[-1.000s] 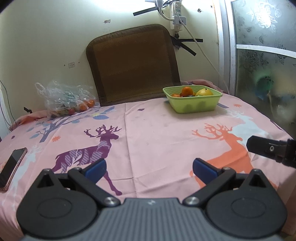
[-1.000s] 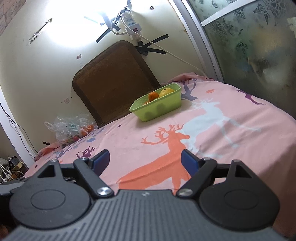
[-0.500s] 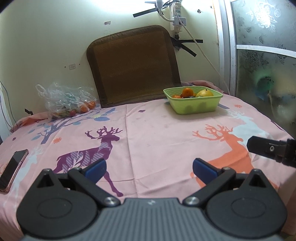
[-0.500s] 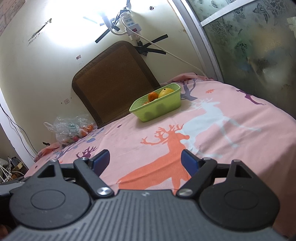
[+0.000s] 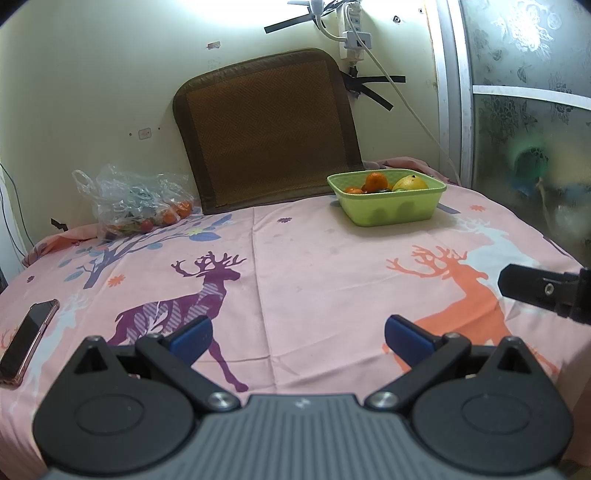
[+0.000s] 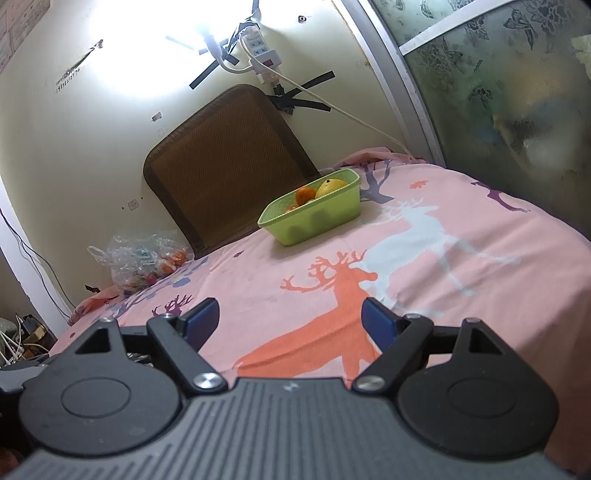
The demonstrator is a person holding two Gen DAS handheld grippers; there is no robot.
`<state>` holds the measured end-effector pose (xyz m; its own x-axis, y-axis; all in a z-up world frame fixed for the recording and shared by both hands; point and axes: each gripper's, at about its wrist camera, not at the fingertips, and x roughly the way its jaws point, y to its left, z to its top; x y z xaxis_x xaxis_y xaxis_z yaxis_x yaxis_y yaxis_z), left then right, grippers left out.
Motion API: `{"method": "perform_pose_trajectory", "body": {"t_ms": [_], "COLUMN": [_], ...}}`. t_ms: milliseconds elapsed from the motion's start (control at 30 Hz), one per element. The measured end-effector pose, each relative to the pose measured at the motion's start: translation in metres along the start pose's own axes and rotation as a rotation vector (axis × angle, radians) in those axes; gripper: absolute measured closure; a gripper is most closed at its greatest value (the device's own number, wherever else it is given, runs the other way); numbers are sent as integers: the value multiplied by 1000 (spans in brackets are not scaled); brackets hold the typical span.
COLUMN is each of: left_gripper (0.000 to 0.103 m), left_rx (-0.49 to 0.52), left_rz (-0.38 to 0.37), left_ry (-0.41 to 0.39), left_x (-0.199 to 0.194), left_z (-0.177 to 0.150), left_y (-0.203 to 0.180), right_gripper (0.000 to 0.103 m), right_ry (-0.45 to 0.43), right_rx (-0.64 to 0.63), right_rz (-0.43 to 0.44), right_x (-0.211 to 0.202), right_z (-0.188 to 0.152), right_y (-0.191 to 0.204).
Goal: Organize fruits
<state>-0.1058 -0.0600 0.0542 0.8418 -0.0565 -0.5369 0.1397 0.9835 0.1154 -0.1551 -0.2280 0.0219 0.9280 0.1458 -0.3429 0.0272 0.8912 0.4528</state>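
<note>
Nothing has really shifted: both the left gripper [image 5: 295,334] and right gripper [image 6: 290,321] still hang spread and empty, well short of the green plastic basket [image 5: 391,212] of fruit and the clear plastic bag [image 5: 129,201], so sorting hasn't begun.

Pink cloth [image 5: 295,258] printed with purple, orange and white deer. On it, lime-green basket [image 5: 391,210] holding orange and yellow fruit. Behind basket, brown woven mat [image 5: 269,129] against cream wall.

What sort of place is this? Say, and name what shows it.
Probably a room in a home: a table under a deer-print cloth, a green fruit basket, a phone and a wall-taped power strip.
</note>
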Motion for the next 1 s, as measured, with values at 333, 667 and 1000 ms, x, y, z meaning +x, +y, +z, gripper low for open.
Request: {"method": "perform_pose_trajectory", "body": {"t_ms": [333,667,1000], "left_gripper": [0,0,0], "left_rx": [8,29,46], "left_rz": [0,22,45], "left_ry": [-11,-26,-44], "left_x": [0,-2,-4], "left_z": [-2,-3,-4], "left_y": [1,-1,0], "right_gripper": [17,17,17], "right_ry": [-21,-28,-47], "right_rx": [5,8,12], "right_rz": [-5,-5,-5], "right_x": [-4,-4,-7], "right_z": [-1,-2,-2], "right_y": [2,2,3]}}
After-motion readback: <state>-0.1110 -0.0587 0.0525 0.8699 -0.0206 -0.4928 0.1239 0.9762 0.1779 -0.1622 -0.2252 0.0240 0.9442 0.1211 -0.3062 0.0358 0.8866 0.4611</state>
